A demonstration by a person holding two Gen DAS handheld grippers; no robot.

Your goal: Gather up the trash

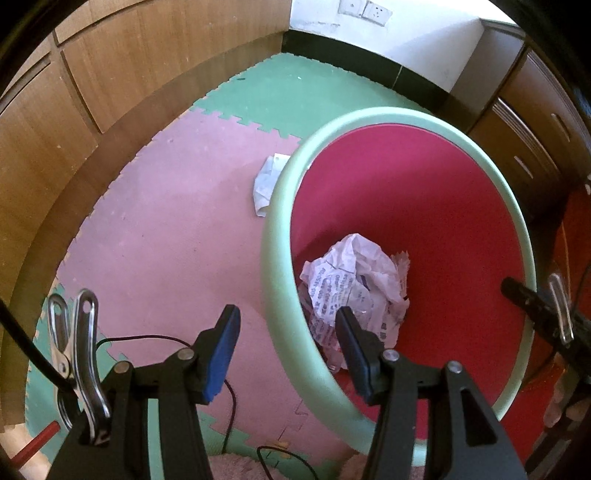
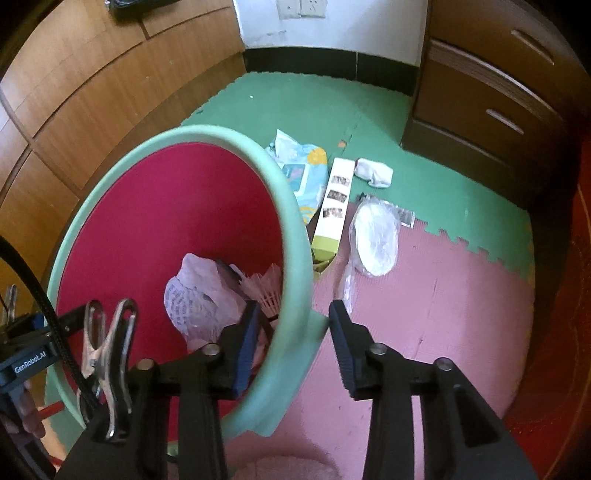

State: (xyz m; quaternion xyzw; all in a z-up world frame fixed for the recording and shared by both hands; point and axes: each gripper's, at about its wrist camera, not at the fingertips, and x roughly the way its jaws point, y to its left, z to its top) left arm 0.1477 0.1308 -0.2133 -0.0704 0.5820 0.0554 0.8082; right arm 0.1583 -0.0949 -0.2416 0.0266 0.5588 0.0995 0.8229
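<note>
Bin: a round bin (image 1: 280, 221) with a pale green rim and a red inside is seen on the foam floor mat (image 1: 166, 206), tilted toward both cameras; it is also shown in the right wrist view (image 2: 295, 221).
Left tool: the left tool (image 1: 286, 325) is held released over the bin's near rim, one finger outside over the pink mat and the other inside the bin; nothing is gripped.
Right tool: the right tool (image 2: 291, 321) is likewise spread wide across the rim on the other side, its inner finger inside the bin and its outer finger over the mat; the rim is straddled, not pinched.
Inside the bin: a crumpled printed wrapper (image 1: 354, 280) is seen at the bottom, with a white shuttlecock (image 2: 267, 290) lying just beside it.
Left of the bin: a crumpled piece of white paper (image 1: 266, 181) lies on the pink mat, partly hidden behind the rim.
Right of the bin: a light blue printed bag (image 2: 301, 173), a long white box (image 2: 332, 203) with small pictures, a clear plastic bag (image 2: 375, 236) and a small white wad (image 2: 373, 171) are scattered on the mat, close together.
Surroundings: wooden cabinets (image 1: 74, 110) line one side and a dark drawer unit (image 2: 480, 99) the other; a wall socket (image 2: 301, 7) is seen on the white wall.
</note>
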